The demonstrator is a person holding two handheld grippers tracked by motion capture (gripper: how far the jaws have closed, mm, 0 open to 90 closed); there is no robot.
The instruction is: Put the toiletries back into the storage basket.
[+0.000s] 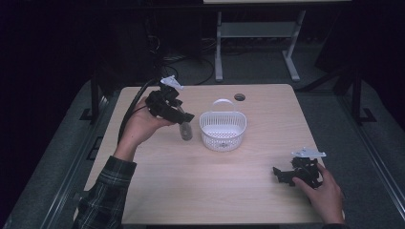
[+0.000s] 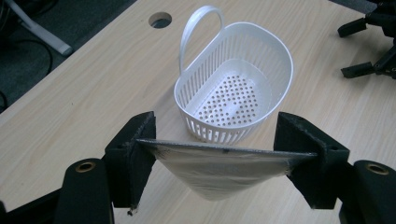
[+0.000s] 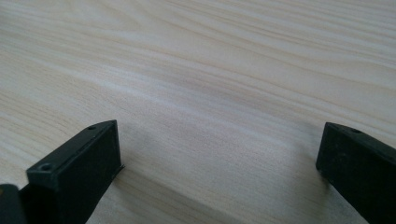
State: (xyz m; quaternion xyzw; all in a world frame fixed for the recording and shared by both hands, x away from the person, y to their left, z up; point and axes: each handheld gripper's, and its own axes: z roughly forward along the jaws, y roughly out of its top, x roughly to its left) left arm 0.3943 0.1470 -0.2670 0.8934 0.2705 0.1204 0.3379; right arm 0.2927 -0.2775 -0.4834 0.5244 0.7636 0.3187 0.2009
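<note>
Item — clear plastic pouch (image 2: 212, 175), clamped by its dark top edge in our left gripper (image 2: 215, 149), jaws wide apart and pressing each end of that edge, body hanging below the pads and clear of the table (image 1: 191, 191); in the high view it hangs at about 9 o'clock from the white basket (image 1: 223, 130), just beside it. Step in hand, as we judge it: carrying the pouch to the basket — next we need to bring it over the rim, toward 3 o'clock, and let go. Our right gripper (image 1: 286, 175) rests near the table's 4 o'clock corner, jaws parted, nothing between them.
</note>
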